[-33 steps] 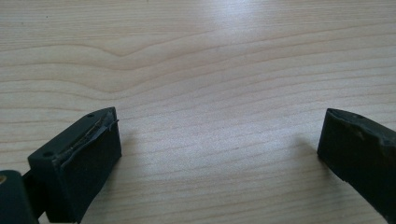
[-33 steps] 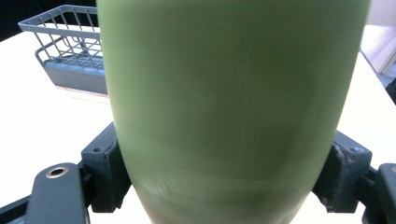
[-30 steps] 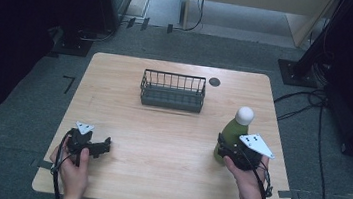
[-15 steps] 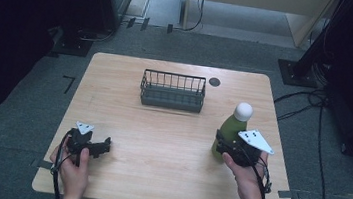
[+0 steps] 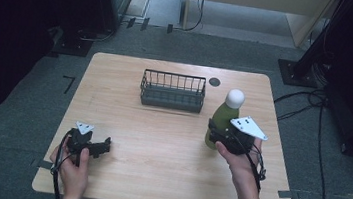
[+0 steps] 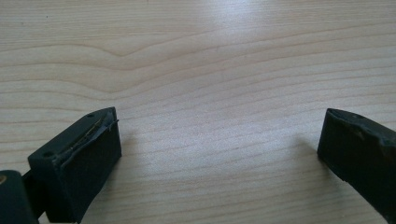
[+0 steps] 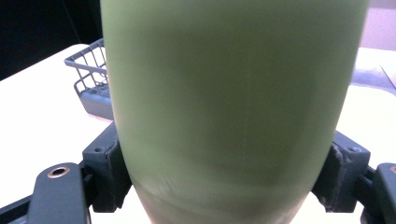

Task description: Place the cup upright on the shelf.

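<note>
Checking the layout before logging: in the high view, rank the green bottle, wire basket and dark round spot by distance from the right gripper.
1. Green bottle, between the right gripper fingers.
2. Wire basket, ahead toward the left.
3. Dark round spot, near the table's far edge.

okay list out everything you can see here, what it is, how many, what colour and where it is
table: one, light wood, centre of the high view, on grey floor.
wire basket: one, dark grey, far middle of the table.
bottle: one, green with a white round cap, upright at the right side of the table, between the right tool's jaws.
round mark: one, dark, on the table's far edge beside the basket; what it is I cannot tell.
cables: several, black, on the floor right of the table.
left tool: one, black, near left of the table, jaws wide apart over bare wood.
right tool: one, black, jaws against the bottle's lower body.
hands: two, left hand, right hand, each holding a tool.
</note>
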Action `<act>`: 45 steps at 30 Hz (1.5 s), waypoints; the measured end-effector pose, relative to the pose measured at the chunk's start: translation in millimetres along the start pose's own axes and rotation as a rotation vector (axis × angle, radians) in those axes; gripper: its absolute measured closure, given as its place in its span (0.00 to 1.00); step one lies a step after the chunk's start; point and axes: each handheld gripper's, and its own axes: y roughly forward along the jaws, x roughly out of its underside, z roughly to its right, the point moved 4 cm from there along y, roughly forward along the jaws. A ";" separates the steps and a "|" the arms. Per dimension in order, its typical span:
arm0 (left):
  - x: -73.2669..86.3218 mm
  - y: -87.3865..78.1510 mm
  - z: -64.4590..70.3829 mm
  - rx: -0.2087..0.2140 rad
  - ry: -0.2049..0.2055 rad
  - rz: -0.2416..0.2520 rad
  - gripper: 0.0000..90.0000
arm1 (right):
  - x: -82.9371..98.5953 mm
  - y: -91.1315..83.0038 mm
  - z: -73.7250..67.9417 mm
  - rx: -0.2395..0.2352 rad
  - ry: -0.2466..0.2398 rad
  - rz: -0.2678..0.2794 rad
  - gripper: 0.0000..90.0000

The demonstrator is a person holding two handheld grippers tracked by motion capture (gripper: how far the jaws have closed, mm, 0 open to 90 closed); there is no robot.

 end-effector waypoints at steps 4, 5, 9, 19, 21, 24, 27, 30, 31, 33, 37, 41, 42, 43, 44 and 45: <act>0.0 0.0 0.0 0.000 -0.001 0.000 0.00 | -7.7 5.4 -5.3 -0.010 -0.003 0.013 0.23; 0.0 0.0 0.0 0.000 0.000 0.000 0.00 | -10.6 7.2 -7.8 -0.015 -0.002 0.014 0.23; 0.0 0.0 0.0 0.001 0.000 0.000 0.00 | -19.0 11.8 -13.1 -0.023 -0.007 0.027 0.23; 0.0 0.1 0.1 0.001 -0.002 0.001 0.00 | -45.3 22.2 -27.8 -0.040 -0.016 0.070 0.23; -0.1 0.1 0.0 0.000 -0.001 0.000 0.00 | -51.9 24.7 -29.8 -0.039 -0.023 0.080 0.23; -0.1 0.0 0.1 0.000 -0.001 0.000 0.00 | -61.2 28.8 -31.9 -0.038 -0.024 0.091 0.23; 0.0 0.0 0.0 0.000 -0.001 -0.001 0.00 | -71.9 35.8 -33.7 -0.044 -0.025 0.100 0.23; -0.1 0.0 0.1 0.000 -0.001 0.000 0.00 | -78.0 42.5 -34.6 -0.044 -0.029 0.099 0.23; -0.1 0.1 0.1 0.000 -0.002 0.000 0.00 | -80.7 45.8 -35.2 -0.042 -0.031 0.098 0.23; -0.1 0.1 0.1 0.000 -0.002 0.001 0.00 | -85.0 51.3 -35.4 -0.039 -0.036 0.095 0.23; -0.1 0.0 0.1 0.000 -0.001 0.000 0.00 | -93.2 61.2 -36.0 -0.037 -0.031 0.092 0.23; -0.1 0.1 0.1 0.000 -0.002 0.000 0.00 | -100.8 70.7 -37.1 -0.025 -0.036 0.086 0.23; -0.1 0.0 0.1 0.000 -0.001 0.000 0.00 | -102.7 73.0 -37.1 -0.022 -0.039 0.086 0.23; -0.1 0.1 0.1 0.000 -0.002 0.001 0.00 | -104.7 75.2 -37.2 -0.021 -0.038 0.086 0.23; -0.1 0.1 0.0 0.000 -0.001 0.000 0.00 | -106.6 77.3 -37.4 -0.019 -0.034 0.087 0.23; -0.1 0.0 0.1 0.000 -0.001 0.000 0.00 | -109.1 80.0 -37.7 -0.018 -0.030 0.086 0.23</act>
